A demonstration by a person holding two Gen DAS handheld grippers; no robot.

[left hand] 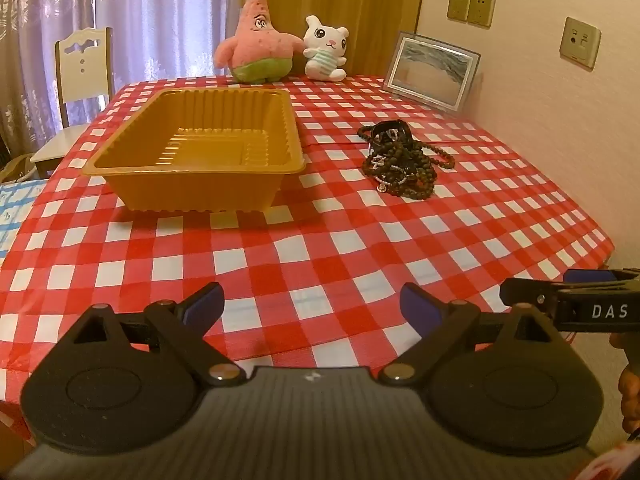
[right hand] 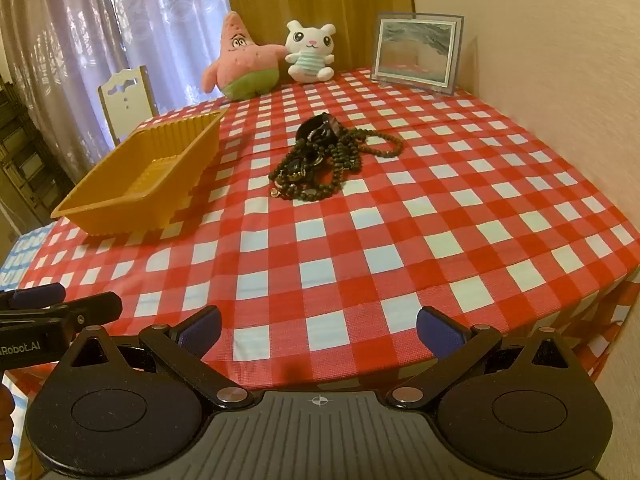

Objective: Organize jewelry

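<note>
- Left gripper [left hand: 312, 304]: blue-padded fingers spread wide, holding nothing, above the near table edge.
- Right gripper [right hand: 318, 330]: likewise spread and unloaded.
- Tangled pile of dark beaded jewelry [right hand: 320, 156]: on the red-and-white checkered tablecloth [right hand: 400, 240], well ahead of both grippers, long axis running away from them.
- Ribbed yellow plastic tray [left hand: 196, 148]: left of the pile, apart.

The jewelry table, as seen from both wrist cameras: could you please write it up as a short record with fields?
jewelry: tangled pile of dark beaded strands with a black band, lying on the cloth, right of the tray
container: yellow ribbed plastic tray, nothing visible inside
surface: red-and-white checked tablecloth
left gripper: open, holding nothing, near table edge
right gripper: open, holding nothing, near table edge
background: pink star plush, white bunny plush, framed picture
</note>
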